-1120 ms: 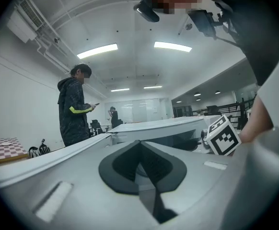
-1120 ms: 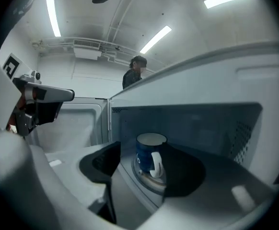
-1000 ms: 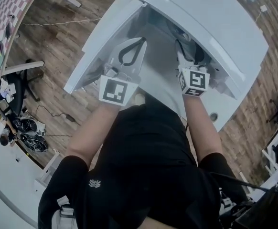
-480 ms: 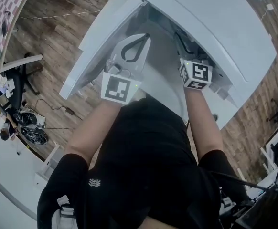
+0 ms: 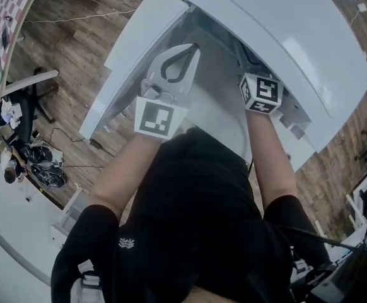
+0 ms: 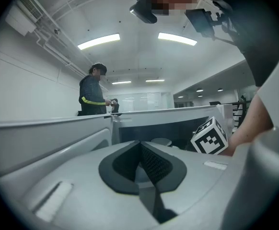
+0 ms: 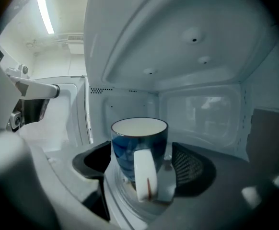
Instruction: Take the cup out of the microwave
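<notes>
A blue cup (image 7: 139,147) with a white handle stands upright on the turntable inside the white microwave (image 5: 284,36). Its handle faces the right gripper's camera. My right gripper (image 7: 143,161) reaches into the cavity with its jaws open wide, one dark pad on either side of the cup, a gap at each. In the head view only its marker cube (image 5: 261,93) shows; the microwave top hides its jaws and the cup. My left gripper (image 5: 183,52) is shut on nothing and hovers in front of the microwave, beside the open door (image 5: 127,68).
The microwave door swings out to the left. A wooden floor lies all round, with a chequered table (image 5: 7,17) at the upper left and chairs and clutter (image 5: 38,169) at the left. A person (image 6: 94,97) stands far behind in the left gripper view.
My right hand has pushed further into the microwave, its cube now higher in the head view. The left gripper has drifted slightly forward and stays shut.
</notes>
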